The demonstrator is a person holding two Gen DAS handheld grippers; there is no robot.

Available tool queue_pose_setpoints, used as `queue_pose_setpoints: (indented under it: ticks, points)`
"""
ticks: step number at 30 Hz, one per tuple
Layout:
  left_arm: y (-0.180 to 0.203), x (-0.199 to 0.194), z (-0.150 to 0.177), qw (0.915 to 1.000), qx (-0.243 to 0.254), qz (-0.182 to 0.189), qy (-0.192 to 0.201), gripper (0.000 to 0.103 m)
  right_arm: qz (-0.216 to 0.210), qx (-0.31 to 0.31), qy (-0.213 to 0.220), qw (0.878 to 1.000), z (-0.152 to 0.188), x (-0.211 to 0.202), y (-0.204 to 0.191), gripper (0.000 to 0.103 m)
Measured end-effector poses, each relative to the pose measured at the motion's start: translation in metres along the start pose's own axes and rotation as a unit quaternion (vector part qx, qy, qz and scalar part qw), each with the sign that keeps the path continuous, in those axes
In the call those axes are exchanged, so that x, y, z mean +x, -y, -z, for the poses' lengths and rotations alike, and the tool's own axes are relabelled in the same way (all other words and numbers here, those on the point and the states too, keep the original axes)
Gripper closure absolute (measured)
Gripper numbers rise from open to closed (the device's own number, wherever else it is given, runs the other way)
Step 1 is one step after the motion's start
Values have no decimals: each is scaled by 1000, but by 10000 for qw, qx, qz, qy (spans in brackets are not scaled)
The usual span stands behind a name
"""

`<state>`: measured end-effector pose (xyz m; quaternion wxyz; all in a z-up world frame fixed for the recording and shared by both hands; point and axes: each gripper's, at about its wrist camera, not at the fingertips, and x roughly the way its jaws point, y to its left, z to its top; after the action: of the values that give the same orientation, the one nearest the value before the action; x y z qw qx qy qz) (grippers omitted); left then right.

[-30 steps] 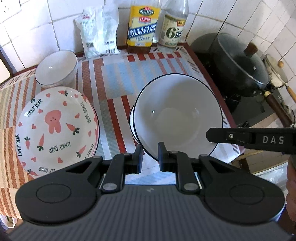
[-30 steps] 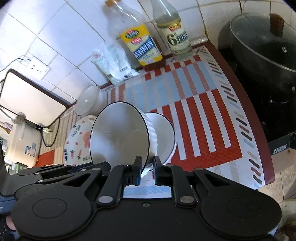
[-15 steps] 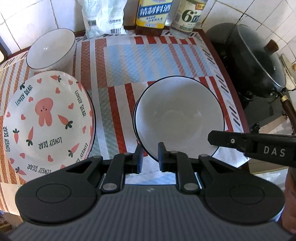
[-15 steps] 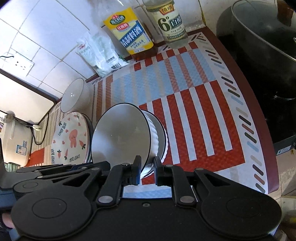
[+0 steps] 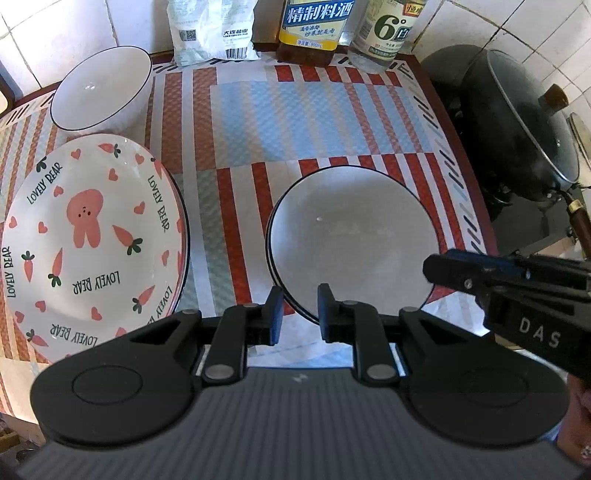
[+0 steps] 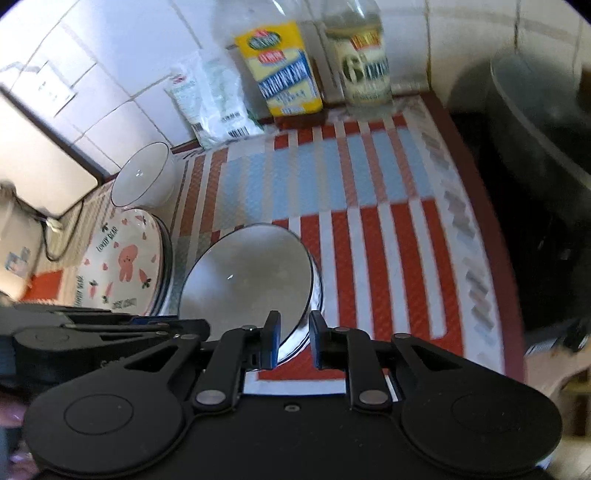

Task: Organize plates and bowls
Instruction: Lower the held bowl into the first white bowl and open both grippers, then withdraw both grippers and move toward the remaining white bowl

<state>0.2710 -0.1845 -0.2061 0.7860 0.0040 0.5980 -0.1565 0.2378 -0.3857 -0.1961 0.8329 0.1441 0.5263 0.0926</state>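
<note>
A white bowl with a dark rim [image 5: 351, 236] [image 6: 247, 280] sits nested in a second bowl of the same kind on the striped mat. My left gripper [image 5: 300, 314] straddles its near rim; the jaws are opening and the pads stand off the rim. My right gripper [image 6: 293, 339] is at the same near rim, also opening, with mat showing between the rim and its right finger. A stack of rabbit-and-carrot plates [image 5: 88, 243] [image 6: 122, 266] lies to the left. A single white bowl [image 5: 99, 88] [image 6: 142, 173] stands behind the plates.
Against the tiled wall stand two bottles [image 5: 314, 33] and a white bag [image 5: 210, 29]. A dark wok with a glass lid [image 5: 517, 129] sits on the stove to the right, past the mat's edge [image 5: 465, 206]. An open stretch of mat [image 5: 295, 118] lies behind the bowls.
The upper bowl was tilted in both grippers; it has come down level into the lower bowl. Both grippers sank toward the mat and their jaws have widened a little.
</note>
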Motion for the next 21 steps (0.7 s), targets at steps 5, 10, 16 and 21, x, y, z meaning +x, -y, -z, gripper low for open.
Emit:
queue_pose_setpoints:
  ticks: [5,10,16,21]
  points:
    - [4,-15,6,9999,-1,68,94,86,-136,11,62,9999,1,-9,4,82]
    - [9,-39,12,9996,29,124,250,86,-321,-148,215,9991,9,-29,2,82]
    - [11,-73,25,9991,78,1,416,85,-576,-545,394,9961,18,-59,-10,81]
    - [7,-101,41,9984,-14,-16,574,83,-728,-917,529,9917,24,-82,-23,76]
